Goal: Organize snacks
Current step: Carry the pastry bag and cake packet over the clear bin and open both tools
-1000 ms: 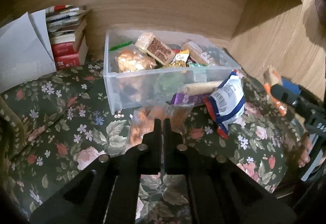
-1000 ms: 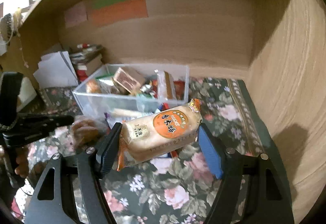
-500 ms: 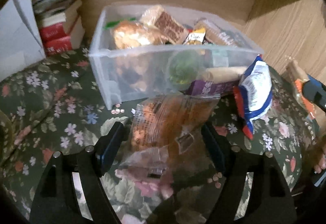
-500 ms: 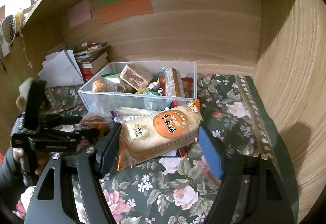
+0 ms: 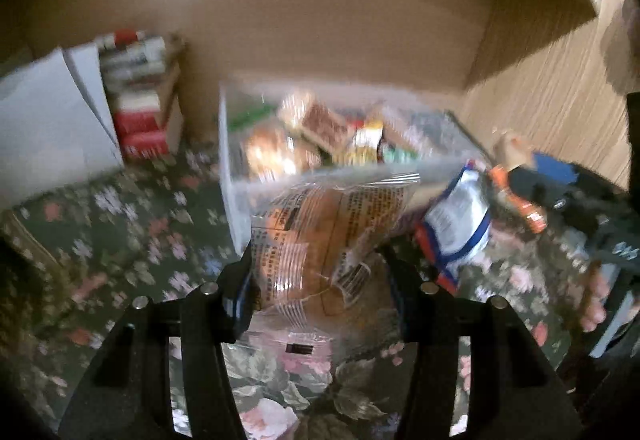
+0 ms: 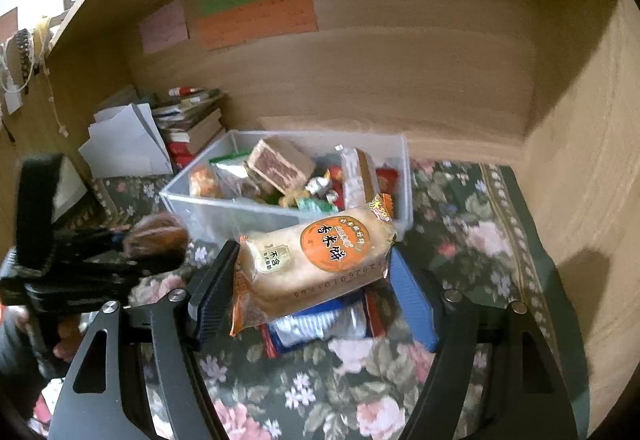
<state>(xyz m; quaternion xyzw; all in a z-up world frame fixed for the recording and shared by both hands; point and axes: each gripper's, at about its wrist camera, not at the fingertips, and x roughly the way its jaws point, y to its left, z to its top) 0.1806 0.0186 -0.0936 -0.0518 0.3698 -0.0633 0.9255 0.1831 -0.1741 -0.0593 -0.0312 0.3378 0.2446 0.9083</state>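
Observation:
My left gripper [image 5: 320, 280] is shut on a clear bag of brown bread [image 5: 320, 240] and holds it up in front of the clear plastic bin [image 5: 232, 179]; this view is blurred. My right gripper [image 6: 312, 280] is shut on a long pale rice-cracker pack with an orange label [image 6: 316, 260], held above the floral cloth just short of the bin [image 6: 404, 175]. The bin holds several snack packs. A blue-and-white snack bag lies on the cloth below the right gripper [image 6: 320, 324] and shows in the left wrist view [image 5: 460, 224]. The left gripper with its bread shows in the right wrist view [image 6: 156, 236].
A stack of books [image 6: 192, 119] and white paper [image 6: 124, 143] stand left of the bin. Wooden walls close the back [image 6: 380, 51] and right side [image 6: 592, 179]. Coloured paper notes [image 6: 256, 19] hang on the back wall. The floral cloth [image 6: 480, 240] covers the surface.
My left gripper opened around the bread bag, closed on it and lifted it off the cloth. My right gripper kept hold of the cracker pack and moved slightly closer to the bin.

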